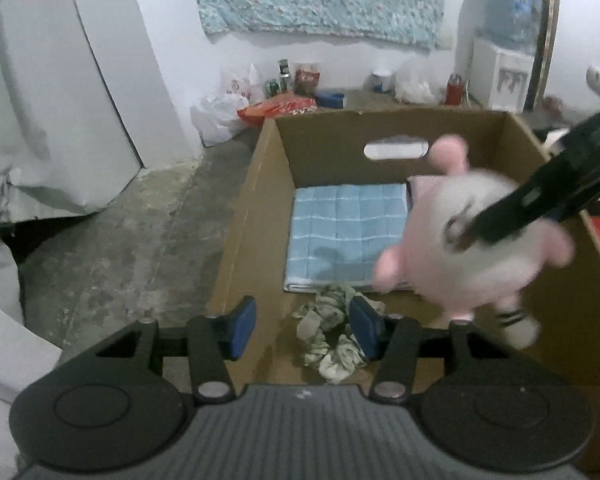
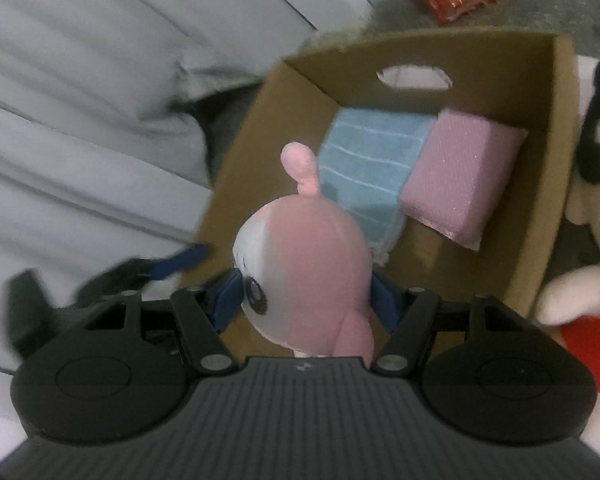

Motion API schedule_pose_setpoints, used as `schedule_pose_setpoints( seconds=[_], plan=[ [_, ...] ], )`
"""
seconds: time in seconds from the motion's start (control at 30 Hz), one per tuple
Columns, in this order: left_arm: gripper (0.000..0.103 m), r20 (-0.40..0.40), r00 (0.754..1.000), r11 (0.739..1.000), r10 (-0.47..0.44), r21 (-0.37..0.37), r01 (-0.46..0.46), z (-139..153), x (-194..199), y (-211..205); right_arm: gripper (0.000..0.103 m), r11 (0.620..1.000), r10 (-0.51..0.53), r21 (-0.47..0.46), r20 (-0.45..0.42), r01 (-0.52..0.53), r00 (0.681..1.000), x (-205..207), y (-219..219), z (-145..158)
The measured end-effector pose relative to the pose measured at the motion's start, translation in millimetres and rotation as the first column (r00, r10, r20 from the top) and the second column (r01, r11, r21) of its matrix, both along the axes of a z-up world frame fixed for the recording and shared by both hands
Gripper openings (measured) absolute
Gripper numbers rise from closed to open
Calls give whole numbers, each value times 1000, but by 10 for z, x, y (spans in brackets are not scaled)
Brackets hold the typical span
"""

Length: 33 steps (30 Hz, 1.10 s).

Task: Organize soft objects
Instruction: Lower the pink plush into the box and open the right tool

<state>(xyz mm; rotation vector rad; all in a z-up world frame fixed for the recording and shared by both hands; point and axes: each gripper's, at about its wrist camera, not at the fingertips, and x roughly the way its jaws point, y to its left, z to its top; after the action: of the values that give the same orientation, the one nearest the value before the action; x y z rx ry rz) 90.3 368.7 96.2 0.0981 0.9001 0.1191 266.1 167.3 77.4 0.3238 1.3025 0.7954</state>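
Right gripper (image 2: pixel 306 300) clamps the round pink-and-white plush toy (image 2: pixel 308 264) above the brown cardboard box (image 1: pixel 572 304), lower centre of frame. Left gripper (image 1: pixel 302 326) is open and empty over a crumpled green-white scrunchie (image 1: pixel 328 332). Risk: shallow pinch slips, or the toy clips the box rim and falls outside.

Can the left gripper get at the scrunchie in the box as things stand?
Probably yes. The left gripper is open and empty right over the green-and-white scrunchie on the floor of the cardboard box; the pink plush toy in the right gripper hangs off to one side.
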Motion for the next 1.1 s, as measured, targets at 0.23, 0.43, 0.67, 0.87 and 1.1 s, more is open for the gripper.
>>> schedule_pose_setpoints(
  seconds=[0.23,0.43,0.67,0.87,1.1],
  plan=[
    [60,17,999,999,-34,-24,35,12,-76,-59,69,943,121,-328,169,-61,978,-212,521,-111],
    [67,33,998,998,-51,-30,52,-24,-101,-133,76,855,223,-517,290,-43,931,-363,776,-147],
    [68,36,998,998,-61,-32,62,-45,-128,-175,62,763,395,-641,365,-81,843,-479,736,109],
    [68,28,996,996,-87,-34,88,-79,-118,-272,46,751,479,-636,340,-177,810,-488,662,88],
    [68,12,994,994,-107,-22,107,-136,-139,-316,82,697,603,-674,365,-245,710,-475,913,-33]
  ],
)
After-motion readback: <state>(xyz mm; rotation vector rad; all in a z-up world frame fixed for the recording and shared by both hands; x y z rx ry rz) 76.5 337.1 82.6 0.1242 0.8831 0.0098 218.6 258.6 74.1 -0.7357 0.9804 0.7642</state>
